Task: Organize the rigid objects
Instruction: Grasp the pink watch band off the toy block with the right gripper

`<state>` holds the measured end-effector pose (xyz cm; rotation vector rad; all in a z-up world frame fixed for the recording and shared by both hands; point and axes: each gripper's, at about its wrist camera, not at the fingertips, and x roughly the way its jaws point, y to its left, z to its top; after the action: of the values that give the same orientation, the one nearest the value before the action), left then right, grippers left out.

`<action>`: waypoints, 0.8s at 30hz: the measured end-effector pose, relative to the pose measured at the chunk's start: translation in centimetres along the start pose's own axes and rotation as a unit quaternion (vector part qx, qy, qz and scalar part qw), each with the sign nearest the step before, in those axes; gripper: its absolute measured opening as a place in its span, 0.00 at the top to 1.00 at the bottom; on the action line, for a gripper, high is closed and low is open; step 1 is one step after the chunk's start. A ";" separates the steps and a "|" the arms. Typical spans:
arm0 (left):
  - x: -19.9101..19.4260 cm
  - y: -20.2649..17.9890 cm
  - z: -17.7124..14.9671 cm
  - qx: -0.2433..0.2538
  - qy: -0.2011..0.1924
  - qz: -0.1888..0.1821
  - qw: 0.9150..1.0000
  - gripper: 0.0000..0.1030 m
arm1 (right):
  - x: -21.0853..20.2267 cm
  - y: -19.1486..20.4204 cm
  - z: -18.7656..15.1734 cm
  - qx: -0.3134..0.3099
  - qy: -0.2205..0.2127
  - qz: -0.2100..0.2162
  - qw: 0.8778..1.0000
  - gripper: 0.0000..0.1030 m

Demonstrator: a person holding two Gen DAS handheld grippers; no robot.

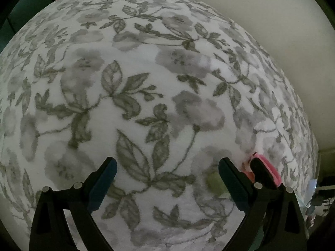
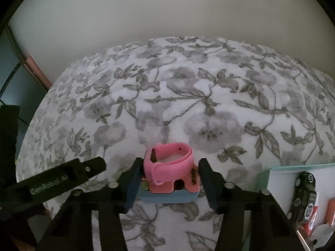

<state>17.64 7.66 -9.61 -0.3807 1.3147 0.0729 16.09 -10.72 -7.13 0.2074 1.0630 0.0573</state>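
okay, right gripper (image 2: 168,179) is down over the pink watch (image 2: 170,167), a soft rubbery strap looped into a ring and sitting on a chunky pink base with a pale blue slab under it. my black fingers (image 2: 207,179) flank that base, the left pad looks just against it, the right one near the printed side, but i can't tell for sure whether they're pressing yet. the watch sits on the fuzzy floral blanket (image 2: 188,104), white plush with grey blooms and olive leaves.

off to the right, a shallow teal-edged tray (image 2: 263,175) lies on the blanket with a dark toy car (image 2: 303,196) inside, glossy and rounded.

left gripper (image 1: 167,165) hovers spread wide over bare blanket (image 1: 146,83), nothing between its blue-padded fingers. from that view the watch (image 1: 270,167) peeks as a pink sliver behind the right gripper's black finger, beside my left gripper's right finger. the left gripper's black body shows at the right view's lower left edge.
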 end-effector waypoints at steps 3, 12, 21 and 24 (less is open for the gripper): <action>0.2 -0.6 -0.1 0.003 0.001 -0.004 1.000 0.05 | 0.0 -0.1 -0.1 0.002 0.003 0.008 1.000 0.50; 0.0 -2.8 -0.2 0.022 0.002 -0.025 0.999 0.05 | -1.9 -2.1 0.7 0.025 -0.019 0.014 0.999 0.51; 1.1 -7.4 -1.5 0.085 0.013 -0.052 0.995 0.05 | -4.8 -6.7 1.5 0.071 -0.049 0.001 0.996 0.51; 1.3 -8.3 -2.1 0.106 0.013 -0.054 0.993 0.05 | -5.2 -7.6 1.4 0.080 -0.051 0.001 0.996 0.51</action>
<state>18.23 -0.97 -9.30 -0.2708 1.3101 -0.1613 14.39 -19.11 -3.47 0.3523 0.9661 -0.0351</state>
